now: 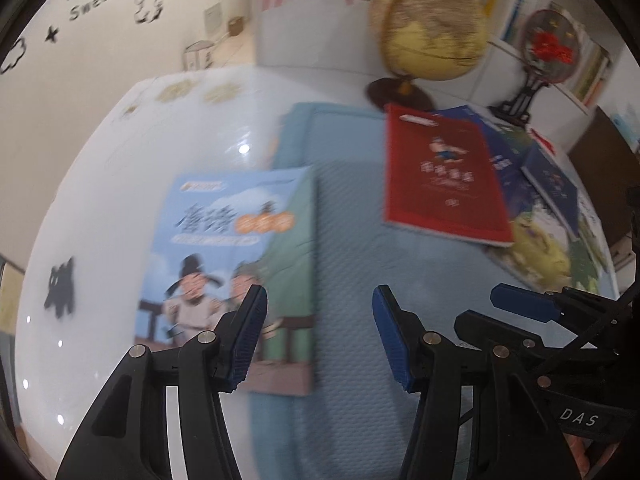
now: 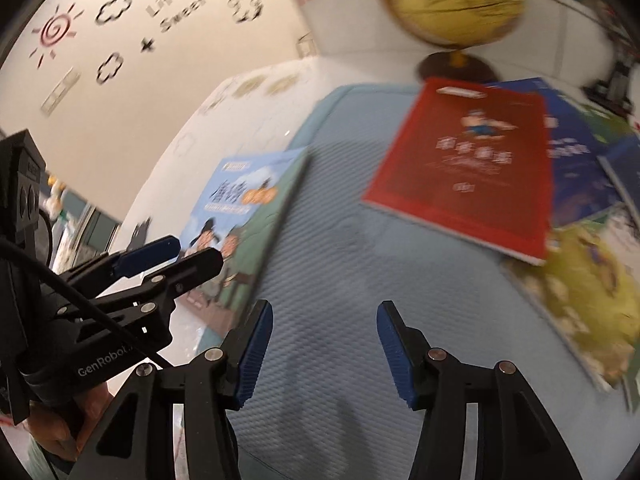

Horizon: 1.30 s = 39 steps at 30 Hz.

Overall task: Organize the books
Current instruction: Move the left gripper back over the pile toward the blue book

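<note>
A light blue picture book [image 1: 228, 248] [image 2: 244, 208] lies flat, half on the white table [image 1: 120, 200] and half on the pale blue mat [image 1: 352, 260] [image 2: 340, 240]. To the right, a red book [image 1: 440, 176] [image 2: 468, 160] tops a loose pile with dark blue books [image 1: 500, 160] [image 2: 572, 160] and a yellow-green illustrated book [image 1: 540, 248] [image 2: 580, 292]. My left gripper [image 1: 320, 296] [image 2: 196, 252] hovers open over the light blue book's right edge. My right gripper [image 2: 325, 312] [image 1: 496, 312] is open above the bare mat. Neither holds anything.
A globe [image 1: 428, 28] [image 2: 452, 0] on a dark base stands behind the red book. A round red-flowered fan ornament [image 1: 552, 44] on a black stand sits at the back right, before shelves of books. A decorated wall is to the left.
</note>
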Tool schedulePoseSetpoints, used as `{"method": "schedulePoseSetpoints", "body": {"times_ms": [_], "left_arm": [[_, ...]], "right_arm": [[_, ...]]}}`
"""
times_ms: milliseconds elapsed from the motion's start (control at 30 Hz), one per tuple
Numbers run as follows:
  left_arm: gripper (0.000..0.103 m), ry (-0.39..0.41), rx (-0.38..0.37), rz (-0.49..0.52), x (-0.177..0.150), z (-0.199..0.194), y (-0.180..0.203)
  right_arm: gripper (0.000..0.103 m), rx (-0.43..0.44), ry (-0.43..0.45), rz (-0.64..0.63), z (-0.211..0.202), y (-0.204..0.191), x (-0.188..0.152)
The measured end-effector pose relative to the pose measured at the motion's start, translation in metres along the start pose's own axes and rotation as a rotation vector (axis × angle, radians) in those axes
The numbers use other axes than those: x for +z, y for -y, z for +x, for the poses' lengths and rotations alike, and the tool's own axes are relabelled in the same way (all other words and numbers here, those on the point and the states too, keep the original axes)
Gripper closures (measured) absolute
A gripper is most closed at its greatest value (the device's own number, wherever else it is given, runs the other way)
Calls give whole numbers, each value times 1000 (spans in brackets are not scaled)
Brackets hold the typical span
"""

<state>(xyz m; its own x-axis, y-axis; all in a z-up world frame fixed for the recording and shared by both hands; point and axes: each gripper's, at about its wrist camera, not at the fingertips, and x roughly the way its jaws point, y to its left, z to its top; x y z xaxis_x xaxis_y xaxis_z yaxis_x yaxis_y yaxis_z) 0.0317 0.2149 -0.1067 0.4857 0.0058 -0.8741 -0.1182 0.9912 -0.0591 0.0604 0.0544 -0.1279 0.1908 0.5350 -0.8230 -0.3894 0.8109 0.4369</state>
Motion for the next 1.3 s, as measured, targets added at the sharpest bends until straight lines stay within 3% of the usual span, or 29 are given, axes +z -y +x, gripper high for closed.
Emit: {"method": "schedulePoseSetpoints", "body": {"times_ms": [567, 700, 933, 1300], "left_arm": [[50, 157, -99, 155, 52, -50, 145], [50, 159, -115, 183, 53, -52, 179], [50, 78, -124, 205, 43, -19, 233], [50, -114, -209, 148, 31, 57, 279]], "right_arm": [[46, -173, 256, 160, -153, 98, -3], [38, -212, 282, 167, -177, 123, -10], [36, -321, 229, 200, -188, 183, -32], [36, -276, 111, 410, -181, 311, -72]]}}
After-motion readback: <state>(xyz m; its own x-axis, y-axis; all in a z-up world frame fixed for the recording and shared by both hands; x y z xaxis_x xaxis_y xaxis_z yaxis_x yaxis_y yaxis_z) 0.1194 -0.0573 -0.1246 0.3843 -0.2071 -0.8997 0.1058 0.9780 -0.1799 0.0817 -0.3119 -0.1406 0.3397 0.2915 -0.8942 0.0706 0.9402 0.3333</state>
